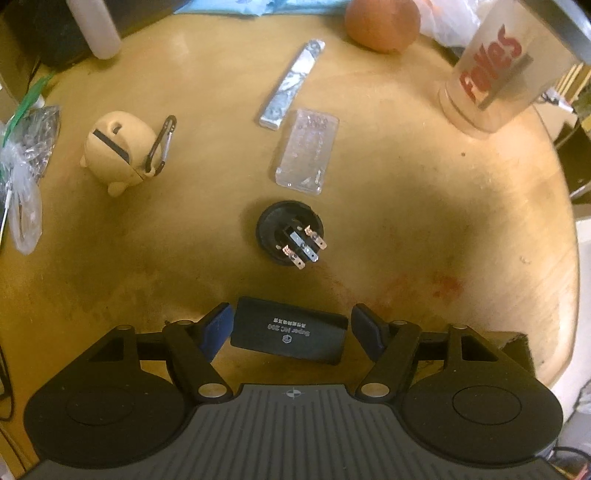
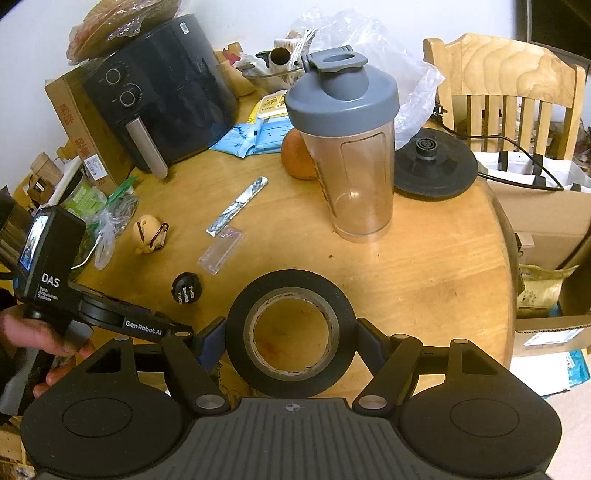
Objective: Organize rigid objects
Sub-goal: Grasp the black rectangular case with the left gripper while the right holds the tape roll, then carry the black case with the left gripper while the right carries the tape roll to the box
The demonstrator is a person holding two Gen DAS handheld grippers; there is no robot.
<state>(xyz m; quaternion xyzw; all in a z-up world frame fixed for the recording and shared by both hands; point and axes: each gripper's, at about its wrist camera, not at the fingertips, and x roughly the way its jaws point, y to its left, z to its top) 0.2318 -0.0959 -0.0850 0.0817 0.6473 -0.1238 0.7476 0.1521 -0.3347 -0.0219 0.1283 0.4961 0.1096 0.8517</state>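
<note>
Crowding a round wooden table [image 2: 424, 266], right gripper [image 2: 291, 332] clamps tape roll [image 2: 236, 332]; left gripper [image 1: 291, 328] gapes around black box [image 1: 288, 336].

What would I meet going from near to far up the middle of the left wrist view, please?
Black box → round switch → clear case → foil strip → orange.

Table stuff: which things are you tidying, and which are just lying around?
For the job: tape roll, black box, round switch, clear case, beige keyring case.
Just lying about: shaker bottle, orange, air fryer, kettle base.
</note>
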